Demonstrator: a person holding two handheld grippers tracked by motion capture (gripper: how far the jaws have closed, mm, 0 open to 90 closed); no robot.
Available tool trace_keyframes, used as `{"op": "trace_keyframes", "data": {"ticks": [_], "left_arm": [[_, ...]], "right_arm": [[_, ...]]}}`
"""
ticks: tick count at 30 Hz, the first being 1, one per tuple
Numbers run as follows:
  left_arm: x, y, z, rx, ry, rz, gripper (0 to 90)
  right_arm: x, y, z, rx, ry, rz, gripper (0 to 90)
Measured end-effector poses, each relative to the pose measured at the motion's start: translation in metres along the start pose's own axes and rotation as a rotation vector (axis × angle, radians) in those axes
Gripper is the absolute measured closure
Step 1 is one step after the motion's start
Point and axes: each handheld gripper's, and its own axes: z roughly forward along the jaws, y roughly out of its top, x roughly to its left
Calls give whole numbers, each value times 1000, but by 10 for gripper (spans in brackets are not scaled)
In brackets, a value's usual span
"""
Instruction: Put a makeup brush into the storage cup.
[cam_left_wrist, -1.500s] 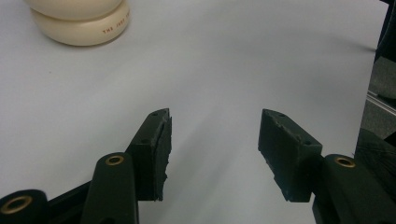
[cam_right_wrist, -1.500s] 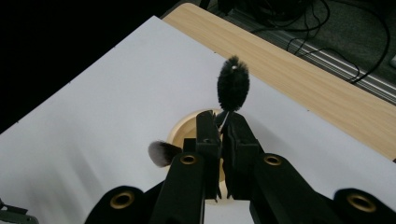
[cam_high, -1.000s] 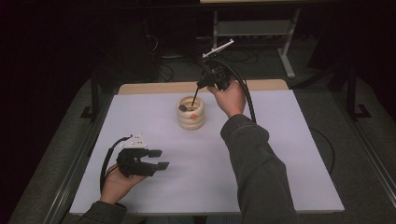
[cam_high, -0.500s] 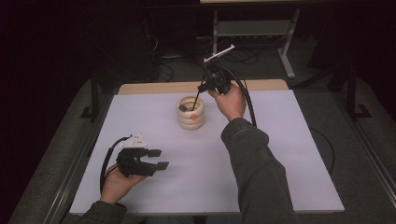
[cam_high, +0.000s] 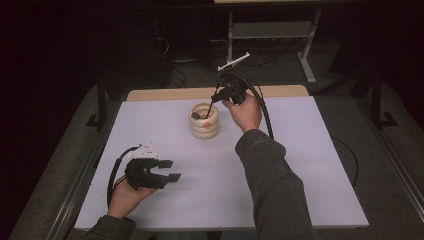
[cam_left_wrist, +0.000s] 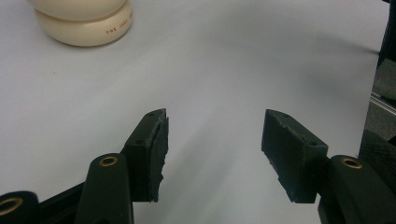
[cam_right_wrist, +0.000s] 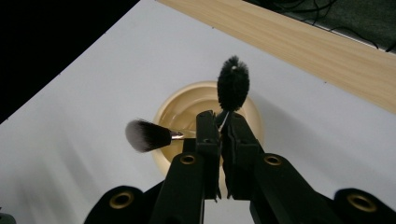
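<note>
A cream ridged jar (cam_high: 204, 126) stands at the middle of the white table top (cam_high: 300, 165). My right gripper (cam_high: 215, 99) hangs just above and behind the jar, shut on the thin stem of a black bristle brush (cam_right_wrist: 232, 84). The brush's fuzzy head points down over the jar's mouth (cam_right_wrist: 180, 109). A makeup brush with pale-tipped bristles (cam_right_wrist: 145, 135) leans out of the jar. My left gripper (cam_high: 171, 170) rests near the table's front left, open, with nothing between its fingers (cam_left_wrist: 152, 154). The jar's base (cam_left_wrist: 84, 30) shows far ahead of the left gripper.
A bare wooden strip (cam_high: 175, 94) runs along the table's far edge. Metal rails (cam_high: 85, 170) flank the table, and the floor behind is dark with cables and a stand. The person's right sleeve (cam_high: 275, 190) lies across the middle right of the table.
The right gripper has shifted slightly above the jar, still holding the black brush. The left gripper has stayed where it was.
</note>
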Motion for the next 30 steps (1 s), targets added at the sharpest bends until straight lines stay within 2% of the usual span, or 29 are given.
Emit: {"op": "trace_keyframes", "data": {"ticks": [2, 6, 7, 8, 9, 11, 15, 17, 20, 22, 25, 26, 30], "left_arm": [[0, 0, 0, 2, 0, 1, 404], [1, -1, 1, 6, -1, -2, 404], [1, -1, 1, 4, -1, -5, 404], [1, -1, 0, 4, 0, -4, 404], [1, -1, 0, 3, 1, -2, 403], [1, -2, 0, 3, 0, -8, 402], [2, -2, 1, 7, -1, -5, 401], [2, -2, 1, 14, -2, 1, 401], [0, -1, 3, 10, -3, -14, 400], [0, -1, 4, 10, -2, -13, 395], [-1, -1, 5, 6, 2, -22, 384], [0, -1, 5, 5, 3, -9, 379], [2, 0, 4, 4, 10, 1, 353]], "right_arm": [[1, -1, 2, 6, 5, 20, 843], [2, -3, 8, 3, 22, 18, 835], [1, -4, 10, -1, 26, 5, 815], [0, -4, 11, 2, 35, 8, 746], [0, -5, 12, 8, 35, 25, 722], [-2, -8, 12, 6, 32, 23, 658], [-6, -15, 7, -9, 44, 33, 566], [-7, -21, 2, -24, 35, 27, 537], [-10, -29, -2, -40, 66, 37, 501], [-9, -34, -5, -28, 59, 42, 473], [-10, -41, -9, -28, 50, 32, 445], [-11, -43, -10, -33, 50, 24, 434], [-11, -54, -16, -48, 48, -1, 401]]}}
